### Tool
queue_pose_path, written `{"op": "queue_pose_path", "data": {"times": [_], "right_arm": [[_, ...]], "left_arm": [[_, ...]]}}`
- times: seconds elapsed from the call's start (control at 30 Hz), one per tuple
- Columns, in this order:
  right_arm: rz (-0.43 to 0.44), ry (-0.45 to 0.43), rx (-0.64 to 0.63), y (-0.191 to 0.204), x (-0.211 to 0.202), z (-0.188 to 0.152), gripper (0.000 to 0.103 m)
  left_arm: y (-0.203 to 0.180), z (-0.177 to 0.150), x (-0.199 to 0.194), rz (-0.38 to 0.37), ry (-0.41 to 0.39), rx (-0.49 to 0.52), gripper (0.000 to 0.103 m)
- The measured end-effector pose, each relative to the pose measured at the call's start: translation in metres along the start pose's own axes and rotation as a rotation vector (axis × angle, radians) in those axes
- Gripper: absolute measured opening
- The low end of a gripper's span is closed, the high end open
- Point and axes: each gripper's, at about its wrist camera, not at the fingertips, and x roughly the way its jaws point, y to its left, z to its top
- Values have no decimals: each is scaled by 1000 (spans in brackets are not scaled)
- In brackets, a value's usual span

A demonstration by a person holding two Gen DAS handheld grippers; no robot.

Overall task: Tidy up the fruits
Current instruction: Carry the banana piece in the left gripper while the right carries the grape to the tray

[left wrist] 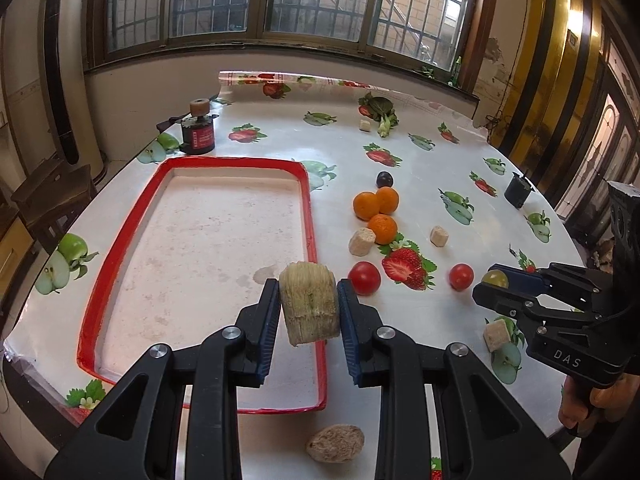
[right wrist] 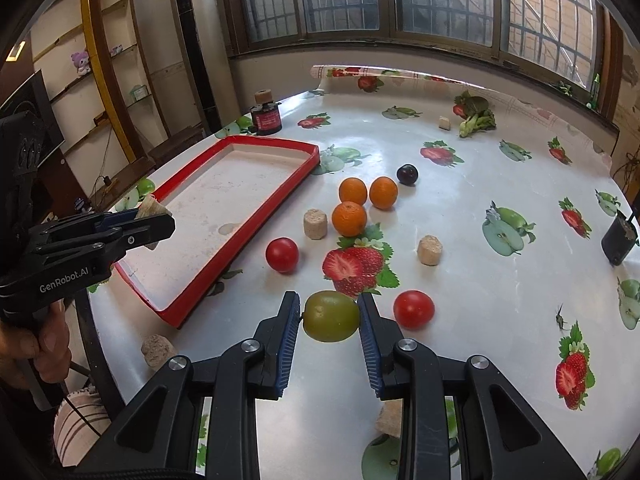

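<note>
My left gripper (left wrist: 308, 308) is shut on a beige fibrous block (left wrist: 310, 306) and holds it above the right rim of the red-edged tray (left wrist: 120, 248). My right gripper (right wrist: 330, 316) is shut on a green fruit (right wrist: 331, 315) just above the table; it also shows in the left wrist view (left wrist: 495, 280). Three oranges (right wrist: 349, 218), two red tomatoes (right wrist: 282, 255) (right wrist: 413, 309) and a dark plum (right wrist: 407, 174) lie on the table right of the tray (right wrist: 256, 216).
Several beige blocks (right wrist: 315, 223) lie among the fruit and near the table's front edge (left wrist: 335, 443). A black-and-red jar (left wrist: 197, 133) stands behind the tray. A green vegetable (right wrist: 476, 118) lies far back. A small black pot (right wrist: 619, 240) stands at the right.
</note>
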Motion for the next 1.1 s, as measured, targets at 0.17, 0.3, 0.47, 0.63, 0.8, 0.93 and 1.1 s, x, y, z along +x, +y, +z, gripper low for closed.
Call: {"op": "queue_pose_path", "data": {"times": [0.17, 0.3, 0.47, 0.63, 0.8, 0.93, 1.1], "right_arm": [[-31, -17, -32, 17, 1, 5, 30], [-45, -28, -62, 31, 1, 9, 30], [-45, -38, -95, 44, 1, 13, 30], [-8, -36, -105, 56, 6, 18, 30], [69, -27, -98, 67, 14, 23, 30], [109, -15, -102, 78, 23, 28, 30], [148, -4, -115, 95, 35, 37, 30]], "left_arm": [[13, -2, -6, 30, -10, -20, 26], [24, -3, -13, 51, -22, -36, 26], [38, -4, -19, 83, -37, -49, 26], [54, -6, -20, 112, -41, -71, 26], [69, -9, -20, 137, -39, -90, 26], [79, -11, -17, 145, -30, -105, 26], [92, -12, -13, 151, -21, -123, 26]]}}
